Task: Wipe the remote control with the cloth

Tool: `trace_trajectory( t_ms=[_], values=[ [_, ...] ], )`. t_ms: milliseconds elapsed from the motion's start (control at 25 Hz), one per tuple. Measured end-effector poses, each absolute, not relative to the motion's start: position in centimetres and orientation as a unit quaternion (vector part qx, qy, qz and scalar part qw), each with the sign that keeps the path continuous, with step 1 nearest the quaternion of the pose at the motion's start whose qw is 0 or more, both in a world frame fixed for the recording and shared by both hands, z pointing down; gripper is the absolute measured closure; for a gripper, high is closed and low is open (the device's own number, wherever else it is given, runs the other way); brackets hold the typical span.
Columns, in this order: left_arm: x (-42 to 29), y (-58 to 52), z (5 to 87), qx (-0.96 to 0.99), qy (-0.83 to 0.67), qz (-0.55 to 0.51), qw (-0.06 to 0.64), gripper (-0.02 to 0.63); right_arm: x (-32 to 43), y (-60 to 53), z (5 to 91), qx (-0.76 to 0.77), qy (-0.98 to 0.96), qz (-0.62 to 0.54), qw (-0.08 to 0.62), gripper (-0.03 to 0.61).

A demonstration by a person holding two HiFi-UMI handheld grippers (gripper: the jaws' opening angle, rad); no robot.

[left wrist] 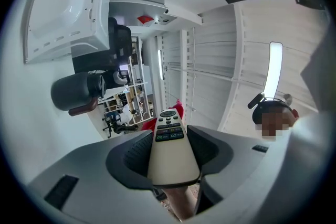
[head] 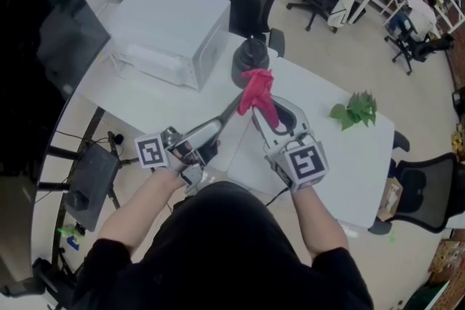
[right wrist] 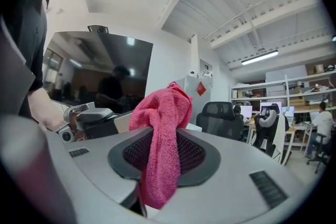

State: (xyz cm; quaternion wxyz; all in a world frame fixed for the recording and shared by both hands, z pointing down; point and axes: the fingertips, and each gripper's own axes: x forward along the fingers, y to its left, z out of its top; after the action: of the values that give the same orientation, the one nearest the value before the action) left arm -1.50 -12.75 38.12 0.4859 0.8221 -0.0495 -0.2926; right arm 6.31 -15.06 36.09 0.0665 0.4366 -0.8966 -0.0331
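The remote control (left wrist: pixel 172 157) clamped in the left tool (left wrist: pixel 169 139) could be levered loose if pressed hard by the pink cloth (right wrist: pixel 163 113) pinched in the right tool (right wrist: pixel 164 152).

1. A white table (head: pixel 330 160) carries everything.
2. A white box (head: pixel 174 29) stands at its far left.
3. A dark round vessel (head: pixel 251 58) sits just right of the box.
4. A green leafy sprig (head: pixel 356 110) lies well right of the box.

Brightly, evenly lit from ceiling strips (left wrist: pixel 275 68); glare there, shadows soft. Heavy fisheye warp and black corners in both gripper views.
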Motion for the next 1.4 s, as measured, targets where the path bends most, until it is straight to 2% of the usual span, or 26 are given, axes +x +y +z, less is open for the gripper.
trace_trajectory(
  t_ms=[160, 280, 440, 600, 720, 880, 1160, 1400],
  values=[
    [-1.2, -12.7, 38.0, 0.827, -0.052, -0.288, 0.479, 0.403, 7.4, -15.0, 36.0, 0.447, -0.891, -0.030, 0.074, 0.456],
    [-1.5, -13.3, 38.4, 0.851, -0.098, -0.263, 0.443, 0.403, 8.0, -14.7, 35.8, 0.457, -0.887, -0.028, 0.065, 0.456],
    [-1.9, -14.4, 40.8, 0.900, -0.195, -0.178, 0.347, 0.403, 9.9, -14.1, 38.1, 0.484, -0.871, -0.001, 0.083, 0.456],
    [-2.1, -15.7, 45.0, 0.927, -0.306, -0.026, 0.216, 0.403, 11.6, -13.2, 41.9, 0.508, -0.851, 0.035, 0.130, 0.456],
    [-2.2, -16.6, 47.7, 0.920, -0.354, 0.048, 0.161, 0.403, 11.9, -12.6, 43.9, 0.511, -0.845, 0.055, 0.147, 0.456],
    [-2.9, -17.5, 48.0, 0.911, -0.386, 0.068, 0.126, 0.403, 11.9, -11.5, 45.8, 0.508, -0.843, 0.074, 0.163, 0.456],
    [-7.4, -24.6, 40.9, 0.874, -0.481, 0.065, 0.015, 0.403, 10.7, -10.3, 49.8, 0.489, -0.842, 0.101, 0.204, 0.456],
    [-11.9, -31.8, 38.2, 0.825, -0.560, 0.070, -0.015, 0.403, 10.4, -10.9, 53.2, 0.481, -0.836, 0.109, 0.241, 0.456]
  ],
)
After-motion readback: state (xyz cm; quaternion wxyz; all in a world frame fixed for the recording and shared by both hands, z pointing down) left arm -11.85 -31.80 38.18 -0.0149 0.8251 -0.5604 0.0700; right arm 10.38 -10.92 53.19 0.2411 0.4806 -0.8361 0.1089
